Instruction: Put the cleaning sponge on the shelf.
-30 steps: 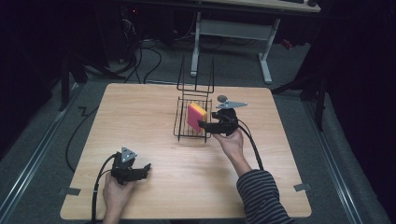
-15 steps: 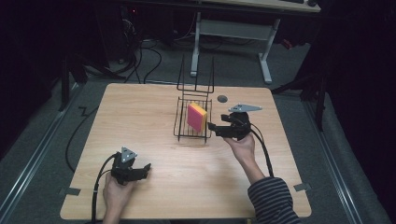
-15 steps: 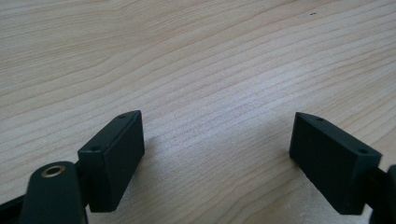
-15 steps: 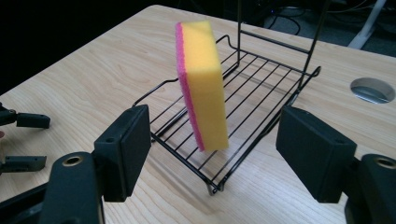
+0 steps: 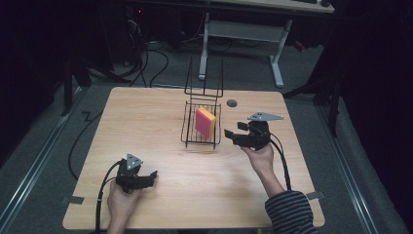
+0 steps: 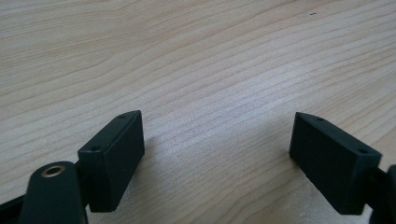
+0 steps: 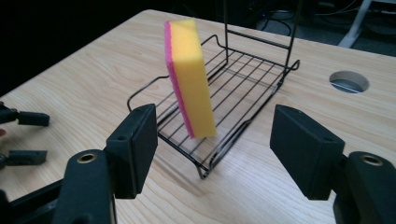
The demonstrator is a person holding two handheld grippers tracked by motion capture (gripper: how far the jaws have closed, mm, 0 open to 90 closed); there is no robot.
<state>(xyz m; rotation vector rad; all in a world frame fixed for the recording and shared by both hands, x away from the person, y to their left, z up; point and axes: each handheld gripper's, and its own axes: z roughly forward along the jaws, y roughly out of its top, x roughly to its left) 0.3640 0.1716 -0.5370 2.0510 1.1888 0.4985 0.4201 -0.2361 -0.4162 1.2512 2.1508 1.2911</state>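
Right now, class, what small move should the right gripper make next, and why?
Probably draw the right gripper further back from the black wire rack. The yellow-and-pink sponge stands on edge inside it, apart from the jaws, which have just been closing with nothing between them.

Overall light: table (image 5: 160,122) brightly lit from above; floor and room around it dim to black.
Shadows: soft, short, under the wire rack (image 7: 243,79) and the grippers.
Glare: pale sheen on the wood in the left gripper view.
Focus: high view slightly soft and grainy; near jaws in the gripper views slightly blurred.
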